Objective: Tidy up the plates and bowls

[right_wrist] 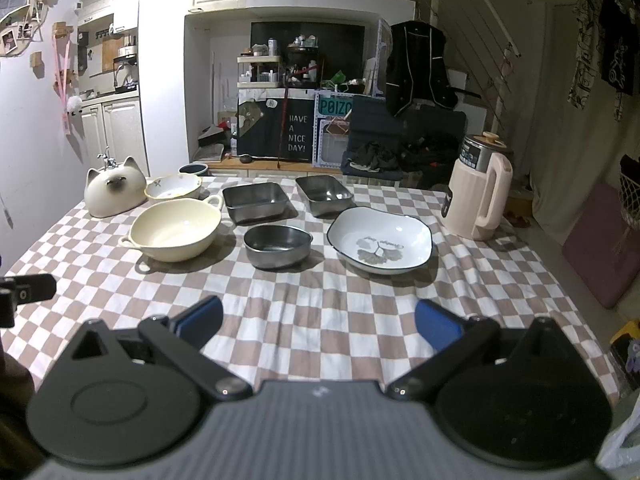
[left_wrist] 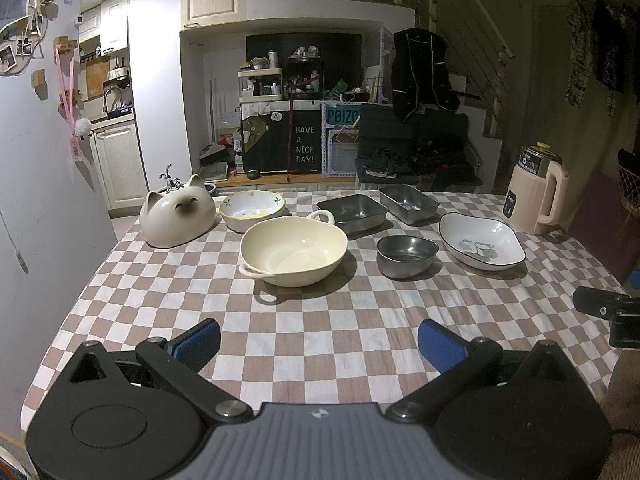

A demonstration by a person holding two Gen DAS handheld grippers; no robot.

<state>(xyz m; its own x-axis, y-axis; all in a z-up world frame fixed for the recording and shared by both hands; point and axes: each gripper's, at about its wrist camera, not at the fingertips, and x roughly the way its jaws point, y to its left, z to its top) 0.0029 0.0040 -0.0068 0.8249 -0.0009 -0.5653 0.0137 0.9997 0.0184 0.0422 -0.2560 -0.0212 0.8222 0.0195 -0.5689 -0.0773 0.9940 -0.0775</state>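
Note:
On the checkered tablecloth [left_wrist: 320, 320] stand a cream two-handled bowl [left_wrist: 293, 249] [right_wrist: 175, 229], a small floral bowl [left_wrist: 252, 210] [right_wrist: 173, 187], a round steel bowl [left_wrist: 407, 255] [right_wrist: 277, 246], two rectangular steel trays [left_wrist: 352, 211] [left_wrist: 409, 203] [right_wrist: 255, 201] [right_wrist: 324, 193], and a white leaf-print dish [left_wrist: 482, 245] [right_wrist: 380, 245]. My left gripper [left_wrist: 319, 340] hovers open over the near cloth, in front of the cream bowl. My right gripper [right_wrist: 319, 320] is open too, in front of the steel bowl and the white dish. Neither holds anything.
A white cat-shaped ceramic dome [left_wrist: 176, 216] [right_wrist: 114, 191] sits at the far left of the table. A beige electric kettle [left_wrist: 538, 190] [right_wrist: 478, 192] stands at the far right. Beyond the table are cabinets, a dark sofa and stairs. A wall runs close along the left.

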